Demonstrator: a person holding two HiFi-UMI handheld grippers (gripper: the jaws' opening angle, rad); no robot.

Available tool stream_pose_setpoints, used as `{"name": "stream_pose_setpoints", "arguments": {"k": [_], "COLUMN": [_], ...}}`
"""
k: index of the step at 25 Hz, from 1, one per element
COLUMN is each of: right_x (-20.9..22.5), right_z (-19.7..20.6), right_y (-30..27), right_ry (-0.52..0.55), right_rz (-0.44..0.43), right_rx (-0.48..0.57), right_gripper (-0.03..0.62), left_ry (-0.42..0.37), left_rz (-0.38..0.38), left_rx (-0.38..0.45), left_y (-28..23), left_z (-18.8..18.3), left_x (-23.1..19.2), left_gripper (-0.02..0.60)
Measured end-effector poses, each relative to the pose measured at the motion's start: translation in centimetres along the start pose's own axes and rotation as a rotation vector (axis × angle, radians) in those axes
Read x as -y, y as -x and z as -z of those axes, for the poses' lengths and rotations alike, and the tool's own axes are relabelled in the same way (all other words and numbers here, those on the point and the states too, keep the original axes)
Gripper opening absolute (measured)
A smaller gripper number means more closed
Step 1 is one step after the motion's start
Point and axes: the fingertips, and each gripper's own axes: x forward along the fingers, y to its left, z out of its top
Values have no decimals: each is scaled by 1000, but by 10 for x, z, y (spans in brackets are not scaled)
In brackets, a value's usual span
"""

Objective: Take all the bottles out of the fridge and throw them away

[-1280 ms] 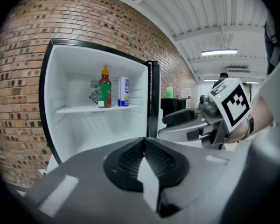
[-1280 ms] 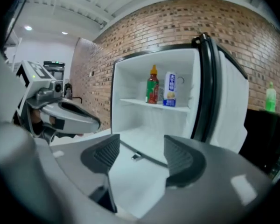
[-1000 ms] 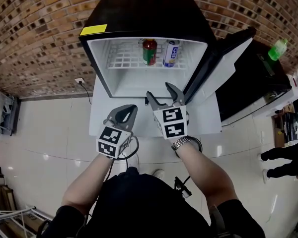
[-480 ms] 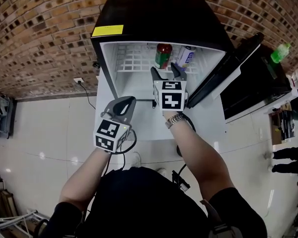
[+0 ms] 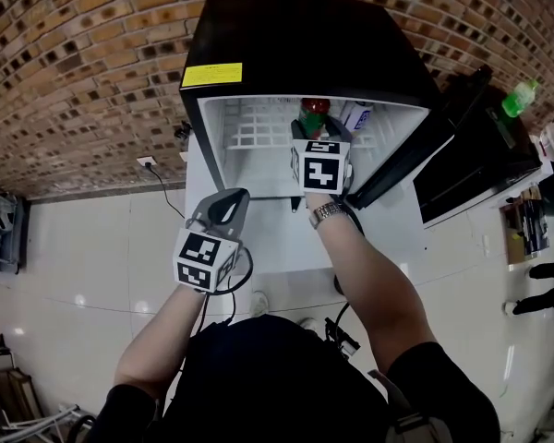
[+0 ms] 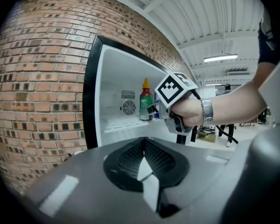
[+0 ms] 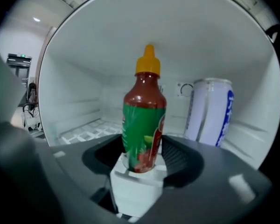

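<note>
Backing fridge (image 5: pixel 305 35): brick wall (image 5: pixel 83 72); floor (image 5: pixel 83 247) = white tile.

We have carried our right gripper (image 5: pixel 318 124) from in front of the fridge (image 5: pixel 305 35) into it. Its fingers have just been closing and now flank the red sauce bottle (image 7: pixel 143 120), previously well ahead.

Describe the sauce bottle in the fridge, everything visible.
The sauce bottle looks like clear plastic holding red sauce, with a green label and a yellow-orange pointed cap. It stands upright on the white wire shelf, left of a white-and-blue can and apart from it. It sits between the jaws of the right hand-held gripper, which have just been closing; no contact shows.
</note>
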Motion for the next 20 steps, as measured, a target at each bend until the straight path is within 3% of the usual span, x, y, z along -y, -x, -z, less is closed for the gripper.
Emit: {"name": "stream_pose_setpoints", "arguments": {"k": [10, 20], "right_x": [-7, -16], "right_z": [4, 8], "right_y": [14, 56], "right_ry": [9, 42], "right_rz": [-42, -144], "right_rx": [25, 81], "right_gripper": [258, 245], "left_ry": [4, -19], "left_rz": [20, 35], "left_rx": [-17, -35], "left_y": [-5, -7], "left_z": [7, 8], "left_x": [4, 50], "left_gripper": [3, 3]}}
